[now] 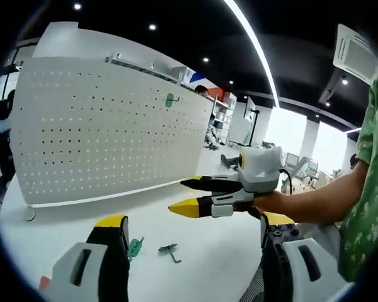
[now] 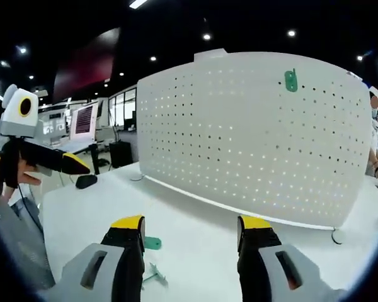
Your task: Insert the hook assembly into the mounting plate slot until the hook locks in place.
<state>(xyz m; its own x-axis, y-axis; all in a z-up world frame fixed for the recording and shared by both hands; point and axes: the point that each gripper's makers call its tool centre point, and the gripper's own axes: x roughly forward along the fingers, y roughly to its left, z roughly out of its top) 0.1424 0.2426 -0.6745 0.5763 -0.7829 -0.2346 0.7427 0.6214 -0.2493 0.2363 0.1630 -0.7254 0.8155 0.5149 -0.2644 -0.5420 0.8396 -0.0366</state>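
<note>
We found our left gripper (image 1: 189, 236) wide open and empty, the hook (image 1: 170, 251) lying flat on the worktop (image 1: 208, 264) between and just beyond its fingers; our right gripper (image 2: 192, 236), also open and empty, faced the pegboard (image 2: 252, 138), the hook lower left

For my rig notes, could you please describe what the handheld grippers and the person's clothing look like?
Each gripper has black jaws tipped in yellow, set on pale grey bodies with dark slots. The right gripper, seen in the left gripper view, carries a white housing with a dark cable behind it. The left gripper looks the same. The person wears a green patterned short sleeve.
</note>
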